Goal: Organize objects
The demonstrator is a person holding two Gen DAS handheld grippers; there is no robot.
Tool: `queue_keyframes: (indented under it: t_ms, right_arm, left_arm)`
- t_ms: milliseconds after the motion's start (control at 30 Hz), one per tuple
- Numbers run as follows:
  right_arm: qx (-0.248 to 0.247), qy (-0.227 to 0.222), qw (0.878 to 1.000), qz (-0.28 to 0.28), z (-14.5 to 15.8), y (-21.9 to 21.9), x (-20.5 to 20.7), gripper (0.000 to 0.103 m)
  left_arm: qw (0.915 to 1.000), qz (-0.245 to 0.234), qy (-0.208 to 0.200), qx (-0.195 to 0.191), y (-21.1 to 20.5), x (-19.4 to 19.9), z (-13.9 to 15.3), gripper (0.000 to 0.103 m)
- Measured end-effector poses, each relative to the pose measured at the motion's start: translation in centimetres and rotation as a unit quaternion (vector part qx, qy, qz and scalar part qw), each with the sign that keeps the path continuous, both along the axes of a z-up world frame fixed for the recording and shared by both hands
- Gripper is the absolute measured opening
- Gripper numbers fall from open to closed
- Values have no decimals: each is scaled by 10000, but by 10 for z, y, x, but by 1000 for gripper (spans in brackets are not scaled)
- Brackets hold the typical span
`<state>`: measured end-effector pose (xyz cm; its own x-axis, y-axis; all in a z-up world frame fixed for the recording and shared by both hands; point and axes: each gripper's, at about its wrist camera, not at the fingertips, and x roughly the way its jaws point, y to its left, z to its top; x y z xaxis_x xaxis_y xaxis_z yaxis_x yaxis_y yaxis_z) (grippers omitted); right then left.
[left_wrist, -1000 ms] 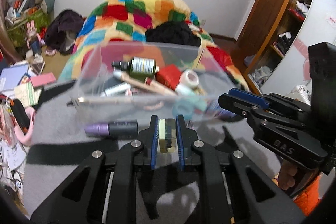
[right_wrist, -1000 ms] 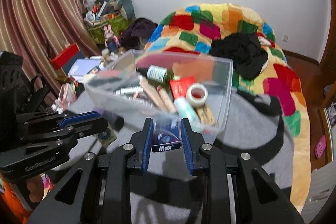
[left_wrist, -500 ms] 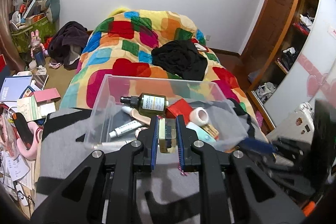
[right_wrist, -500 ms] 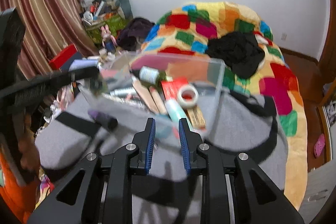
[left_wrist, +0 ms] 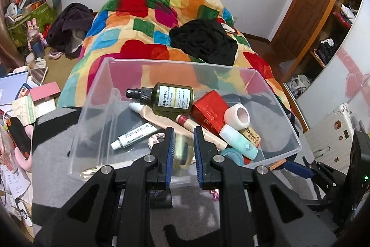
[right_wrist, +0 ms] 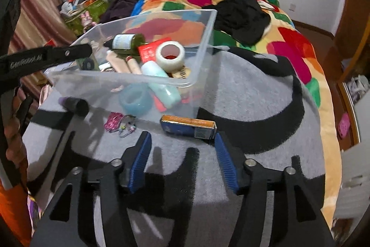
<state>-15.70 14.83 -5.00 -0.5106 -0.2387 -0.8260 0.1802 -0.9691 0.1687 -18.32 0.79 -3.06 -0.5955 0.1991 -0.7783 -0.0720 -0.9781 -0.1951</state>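
A clear plastic bin (left_wrist: 97,108) stands on a grey blanket (right_wrist: 254,89). In it lie a green pump bottle (left_wrist: 173,97), a red box (left_wrist: 209,112), a tape roll (left_wrist: 238,116) and several tubes. My left gripper (left_wrist: 182,149) hangs over the bin's near rim, shut on a small pale yellow bottle (left_wrist: 182,153). My right gripper (right_wrist: 182,145) is low over the blanket, its jaws opening. A blue and orange box (right_wrist: 188,126) lies flat just ahead of its fingertips, and neither pad presses on it.
A purple and black tube (right_wrist: 74,104) and a pink trinket (right_wrist: 115,122) lie on the blanket beside the bin. Behind it a colourful quilt (left_wrist: 150,15) bears black clothes (left_wrist: 203,41). Floor clutter (left_wrist: 27,94) is at left, wooden shelves (left_wrist: 333,22) at right.
My left gripper moved forward over the bin, still holding the bottle. My right gripper sank toward the blanket and spread its jaws; the blue box it held now lies on the blanket.
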Motion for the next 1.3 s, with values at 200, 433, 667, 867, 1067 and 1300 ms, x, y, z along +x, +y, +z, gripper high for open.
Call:
queue_keyframes:
  t_ms: [200,433,667,867,1067,1300]
  right_arm:
    - [-12,105,9996,-252,1,-4,-6,76]
    - [-50,29,9997,-231,-7,-7,-13,51]
    - [-165,61,9998,-81,-3,-6,-2,45]
    - [-238,439,9987,131,27,-6,17,45]
    - [-432,1050,9933,231,71,-12,20,45]
    - [-358,1199,9919,204,82,-32,-12,45]
  left_arm:
    - [9999,-97,-8,35,1,1,0,16]
    - [9997,-101,162,157,-6,16,14,36]
    - [9985,62,532,96,-19,38,35,58]
    - [9972,265,690,-66,-34,58,42,75]
    - [9975,350,592,-153,-46,70,32,88]
    - [9997,205,-28,-151,-52,65,-8,91]
